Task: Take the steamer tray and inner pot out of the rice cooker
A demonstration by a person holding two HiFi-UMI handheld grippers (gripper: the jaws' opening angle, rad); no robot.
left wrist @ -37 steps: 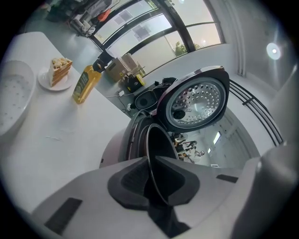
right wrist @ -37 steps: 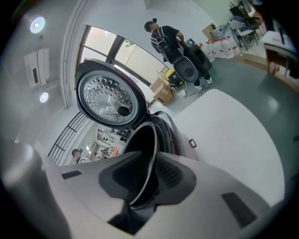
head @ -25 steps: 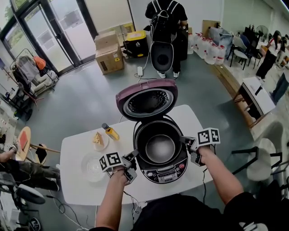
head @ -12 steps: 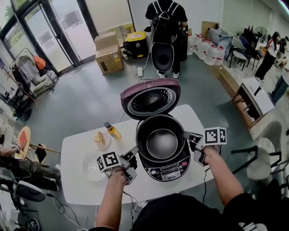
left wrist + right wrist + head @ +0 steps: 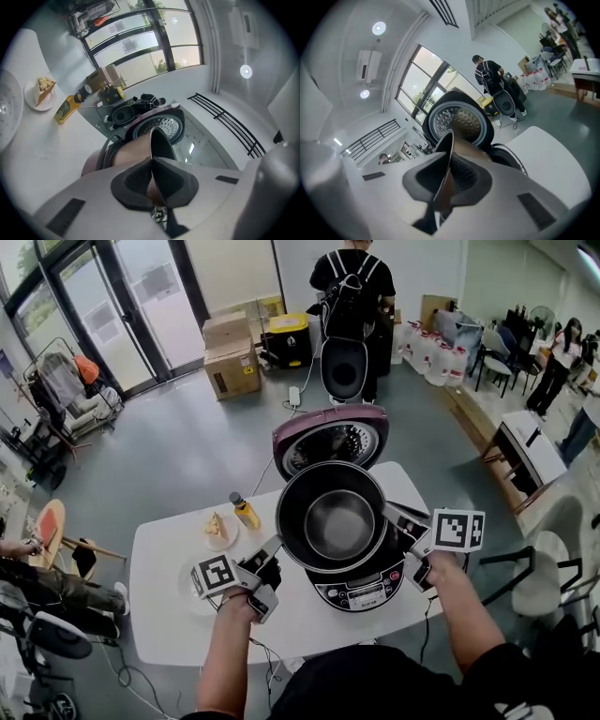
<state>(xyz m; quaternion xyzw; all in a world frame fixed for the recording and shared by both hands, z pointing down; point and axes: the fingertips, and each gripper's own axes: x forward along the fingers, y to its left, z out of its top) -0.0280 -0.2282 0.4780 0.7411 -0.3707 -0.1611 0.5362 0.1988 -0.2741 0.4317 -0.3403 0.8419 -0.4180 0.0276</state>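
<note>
The dark round inner pot hangs above the open rice cooker, whose purple lid stands up behind it. My left gripper is shut on the pot's left rim, and my right gripper is shut on its right rim. In the left gripper view the pot's brown wall runs out from the left gripper, pinched at the rim. The right gripper view shows the thin rim clamped in the right gripper. A clear round tray lies on the table, half hidden behind the left gripper's marker cube.
On the white table lie a plate with a cake slice and a yellow bottle, left of the cooker. A person with a backpack stands beyond the table. Chairs stand at the right.
Both grippers have risen with the inner pot held between them. The pot has come up out of the cooker body and now hangs above it.
</note>
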